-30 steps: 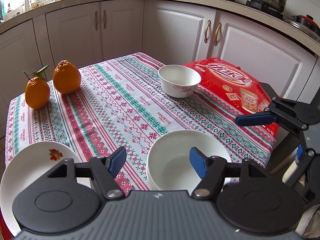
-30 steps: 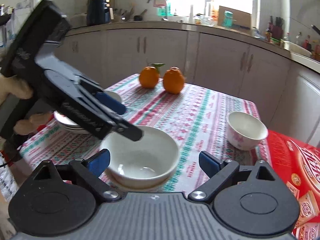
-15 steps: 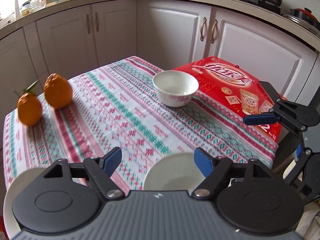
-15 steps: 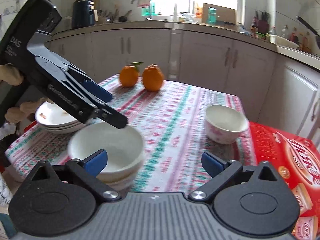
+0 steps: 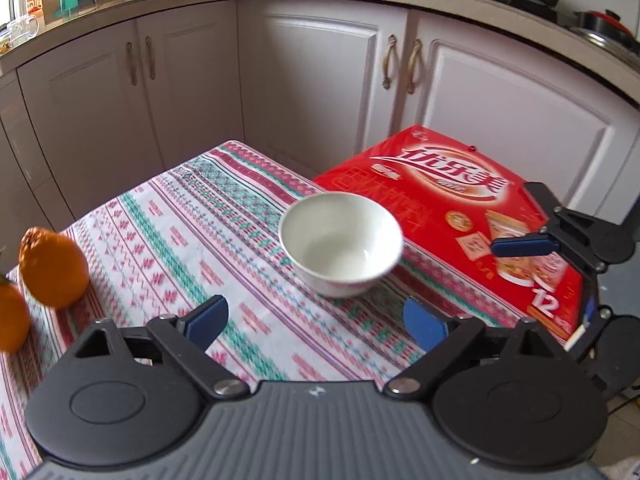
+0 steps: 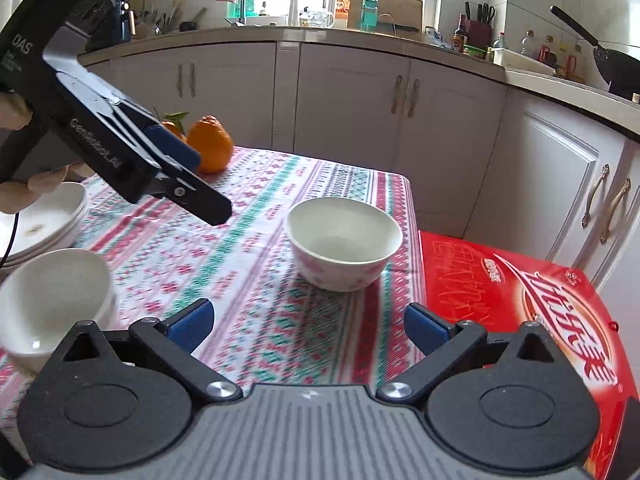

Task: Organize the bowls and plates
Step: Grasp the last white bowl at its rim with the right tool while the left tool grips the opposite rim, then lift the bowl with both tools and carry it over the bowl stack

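One loose bowl (image 6: 344, 254) stands alone on the tabletop (image 6: 248, 248), just ahead of both hand-held grippers and touching neither. The right hand-held gripper (image 6: 308, 326) is wide open and empty, lined up as if to take the rim. The left hand-held gripper (image 5: 316, 320) is opening with nothing between its jaws, aimed at the same bowl. Off to the left of the right gripper sit stacked bowls (image 6: 52, 300) and stacked plates (image 6: 44, 220), likely where this one belongs. A red box (image 5: 460, 216) lies just beyond.

Glossy white ceramic bowl (image 5: 341, 243) on matt woven tablecloth (image 5: 192, 236); shiny red cardboard box (image 5: 452, 208)
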{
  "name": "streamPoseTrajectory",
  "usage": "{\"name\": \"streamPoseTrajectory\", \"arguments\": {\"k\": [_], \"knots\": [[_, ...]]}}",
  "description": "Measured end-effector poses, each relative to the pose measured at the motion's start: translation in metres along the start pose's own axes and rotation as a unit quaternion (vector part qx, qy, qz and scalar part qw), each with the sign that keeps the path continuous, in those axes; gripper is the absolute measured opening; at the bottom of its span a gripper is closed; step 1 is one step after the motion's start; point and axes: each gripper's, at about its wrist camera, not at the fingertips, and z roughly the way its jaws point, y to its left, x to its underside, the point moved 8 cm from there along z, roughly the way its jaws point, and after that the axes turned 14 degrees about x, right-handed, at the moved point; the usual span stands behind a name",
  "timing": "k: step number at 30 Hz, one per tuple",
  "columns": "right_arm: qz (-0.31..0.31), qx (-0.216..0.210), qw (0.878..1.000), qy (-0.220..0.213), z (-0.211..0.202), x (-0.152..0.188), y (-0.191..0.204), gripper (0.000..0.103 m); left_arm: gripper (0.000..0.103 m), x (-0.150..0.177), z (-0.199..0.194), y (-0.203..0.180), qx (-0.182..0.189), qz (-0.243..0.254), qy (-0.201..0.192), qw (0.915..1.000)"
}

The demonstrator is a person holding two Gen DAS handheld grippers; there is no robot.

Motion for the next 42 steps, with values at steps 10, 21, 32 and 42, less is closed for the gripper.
{"name": "streamPoseTrajectory", "arguments": {"k": [10,21,32,42], "knots": [[-0.017,-0.011,1.0,0.01,0.049,-0.01,-0.007,0.102,0.094,-0.021,0.045,0.014,0.023,0.009,0.01,0.9996],[-0.016,-0.023,0.999,0.023,0.09,-0.014,-0.013,0.092,0.074,-0.036,0.086,0.027,0.05,-0.009,0.022,0.9984],[-0.021,-0.038,0.999,0.018,0.102,-0.021,-0.012,0.084,0.062,-0.042,0.104,0.033,0.06,-0.014,0.032,0.9976],[-0.021,-0.047,0.999,0.016,0.102,-0.022,-0.012,0.081,0.058,-0.043,0.109,0.033,0.068,-0.014,0.038,0.9968]]}}
